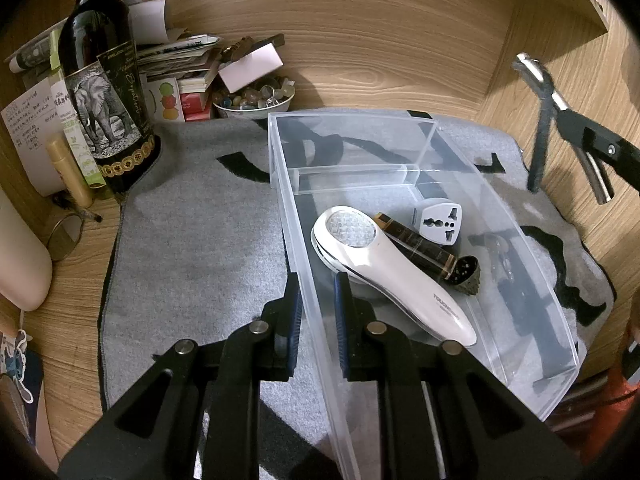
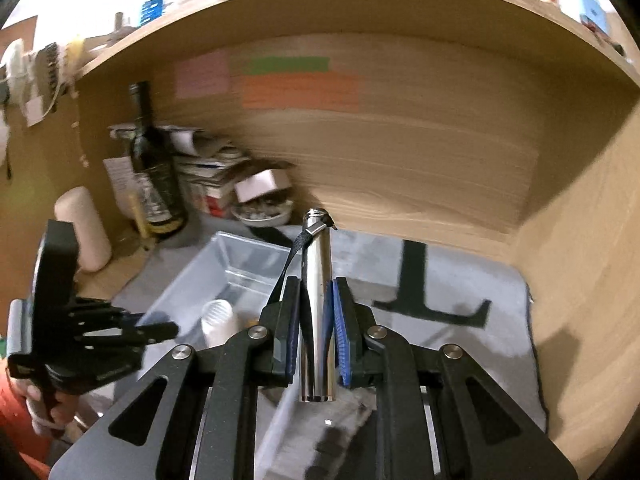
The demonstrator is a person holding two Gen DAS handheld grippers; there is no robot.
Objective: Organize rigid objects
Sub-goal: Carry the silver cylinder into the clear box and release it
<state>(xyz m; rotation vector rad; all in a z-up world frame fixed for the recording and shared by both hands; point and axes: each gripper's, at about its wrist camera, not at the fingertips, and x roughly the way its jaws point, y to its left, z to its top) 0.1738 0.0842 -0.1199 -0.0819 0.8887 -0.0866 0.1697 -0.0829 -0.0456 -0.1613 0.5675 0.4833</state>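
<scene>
A clear plastic bin [image 1: 532, 280] lies on a grey mat [image 1: 200, 232]. In it are a white handheld device [image 1: 384, 268], a dark tube with gold bands [image 1: 416, 246], a white plug adapter [image 1: 438, 222] and a small dark perforated piece [image 1: 468, 276]. My left gripper [image 1: 318, 300] straddles the bin's left wall, one finger on each side, jaws narrowly apart. My right gripper [image 2: 316, 312] is shut on a silver metal cylinder [image 2: 318, 300] with a black strap, held above the bin [image 2: 240, 264]. It shows in the left wrist view [image 1: 560, 116] at upper right.
A wine bottle [image 1: 104, 92], stacked papers and boxes [image 1: 176, 60] and a bowl of stones [image 1: 254, 98] stand at the back left. A cream cylinder [image 1: 20, 264] and a small round mirror [image 1: 64, 236] lie at the left. Wooden walls close the back and the right.
</scene>
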